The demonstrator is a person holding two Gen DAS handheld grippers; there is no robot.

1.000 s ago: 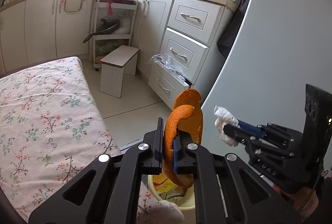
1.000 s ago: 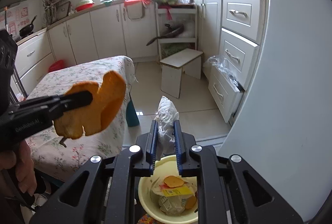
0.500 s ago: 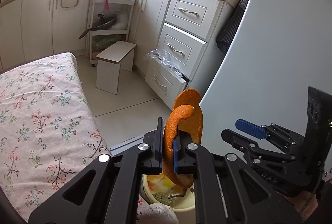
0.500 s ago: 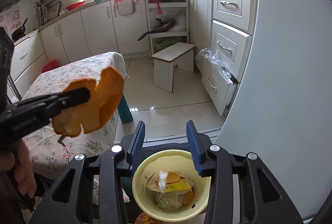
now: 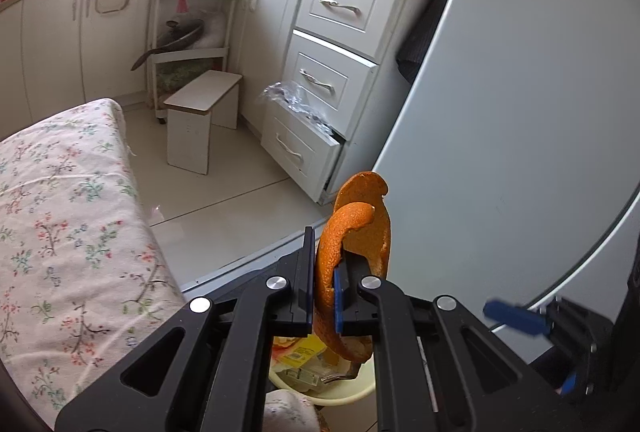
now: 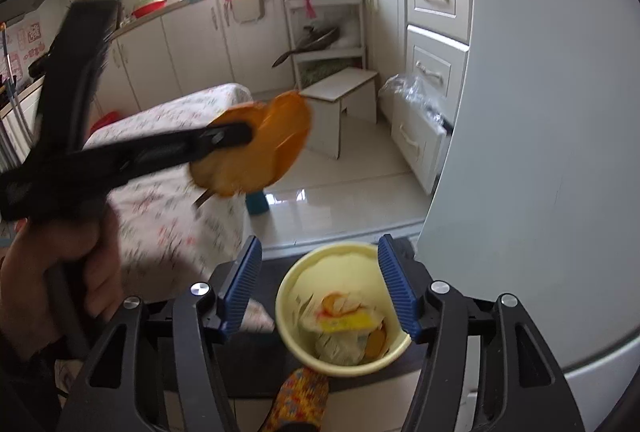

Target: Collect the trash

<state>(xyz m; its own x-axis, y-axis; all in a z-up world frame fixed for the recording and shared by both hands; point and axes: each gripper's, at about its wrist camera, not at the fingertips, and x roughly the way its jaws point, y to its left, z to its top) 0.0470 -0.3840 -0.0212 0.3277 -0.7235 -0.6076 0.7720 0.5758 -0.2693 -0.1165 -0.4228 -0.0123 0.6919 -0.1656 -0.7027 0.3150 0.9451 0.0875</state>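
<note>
My left gripper [image 5: 323, 296] is shut on a curled orange peel [image 5: 356, 232] and holds it above a pale yellow trash bin [image 5: 344, 390]. In the right wrist view the peel [image 6: 260, 148] hangs from the left gripper's fingers [image 6: 224, 138], up and left of the bin [image 6: 344, 360]. The bin holds crumpled tissue, wrappers and peel bits [image 6: 344, 320]. My right gripper [image 6: 318, 288] is open and empty, its blue pads on either side of the bin's rim. It also shows in the left wrist view [image 5: 516, 316].
A table with a floral cloth [image 5: 60, 216] is on the left. A white fridge door [image 5: 520, 132] fills the right. White drawers [image 5: 320, 88], one pulled open with a plastic bag, and a small white stool [image 5: 200, 112] stand across the tiled floor.
My right gripper opened and let the white tissue fall into the bin. The left gripper with the peel moved right, closer over the bin.
</note>
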